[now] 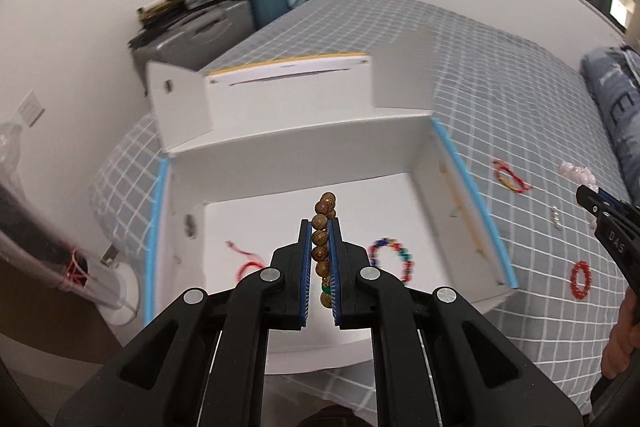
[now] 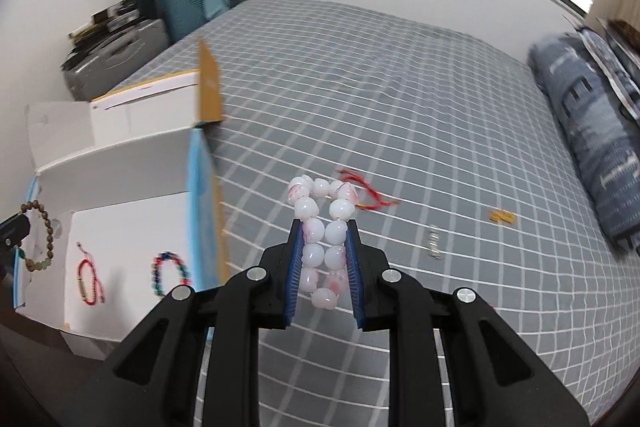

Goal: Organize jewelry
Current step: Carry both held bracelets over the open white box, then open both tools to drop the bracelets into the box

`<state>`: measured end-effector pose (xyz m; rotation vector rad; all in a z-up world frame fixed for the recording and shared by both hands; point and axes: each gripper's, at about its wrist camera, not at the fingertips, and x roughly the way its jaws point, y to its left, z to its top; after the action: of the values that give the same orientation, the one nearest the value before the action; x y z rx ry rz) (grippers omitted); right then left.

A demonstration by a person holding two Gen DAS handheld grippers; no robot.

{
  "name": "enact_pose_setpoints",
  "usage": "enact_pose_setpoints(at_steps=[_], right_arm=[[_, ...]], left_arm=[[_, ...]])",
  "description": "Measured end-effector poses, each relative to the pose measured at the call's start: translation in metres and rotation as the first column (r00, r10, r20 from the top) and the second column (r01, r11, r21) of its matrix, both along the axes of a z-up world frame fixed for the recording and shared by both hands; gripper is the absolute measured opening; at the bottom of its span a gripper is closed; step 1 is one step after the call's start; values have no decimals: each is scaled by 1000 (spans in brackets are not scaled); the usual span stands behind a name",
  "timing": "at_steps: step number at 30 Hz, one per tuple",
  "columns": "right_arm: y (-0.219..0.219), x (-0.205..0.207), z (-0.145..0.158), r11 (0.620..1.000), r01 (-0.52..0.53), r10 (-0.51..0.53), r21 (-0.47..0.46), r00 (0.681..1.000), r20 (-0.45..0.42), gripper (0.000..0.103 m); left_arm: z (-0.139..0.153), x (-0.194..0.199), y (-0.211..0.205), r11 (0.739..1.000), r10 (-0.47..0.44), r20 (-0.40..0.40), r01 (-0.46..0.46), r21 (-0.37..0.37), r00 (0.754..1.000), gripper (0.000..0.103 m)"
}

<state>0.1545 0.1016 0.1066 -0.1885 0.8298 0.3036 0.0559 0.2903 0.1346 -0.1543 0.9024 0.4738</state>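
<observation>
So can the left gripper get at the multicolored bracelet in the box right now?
Probably not yet: the left gripper is shut on the wooden bead bracelet. The white box is open and nothing covers the multicolored bracelet, so the path looks free once it lets go.

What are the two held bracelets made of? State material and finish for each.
Brown bead bracelet: likely wood, matte, with visible grain rings; a few greenish beads look like stone. White bead bracelet: glossy, milky beads with pink streaks, probably glass or polished stone.

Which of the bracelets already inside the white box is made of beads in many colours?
The multicoloured bead bracelet on the right side of the box floor. The other one inside, the red cord bracelet at the left, is thin string, not beads.
</observation>
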Motion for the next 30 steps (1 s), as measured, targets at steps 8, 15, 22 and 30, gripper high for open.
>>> enact_pose_setpoints(at_steps=[8, 15, 22, 30], right_arm=[[74, -22, 3, 993, -117, 117, -7, 993, 3, 19], [118, -32, -19, 983, -180, 179, -18, 983, -37, 19], [141, -32, -51, 977, -211, 207, -34, 973, -107, 19], [153, -23, -81, 973, -214, 198, -87, 966, -166, 19]], left_arm=[[-9, -19, 49, 996, 84, -22, -84, -12, 996, 8], [-31, -23, 73, 990, 132, -55, -135, -41, 990, 8], [-62, -14, 85, 989, 135, -87, -140, -53, 987, 8], [-94, 0, 87, 989, 110, -178, -126, -79, 978, 8]])
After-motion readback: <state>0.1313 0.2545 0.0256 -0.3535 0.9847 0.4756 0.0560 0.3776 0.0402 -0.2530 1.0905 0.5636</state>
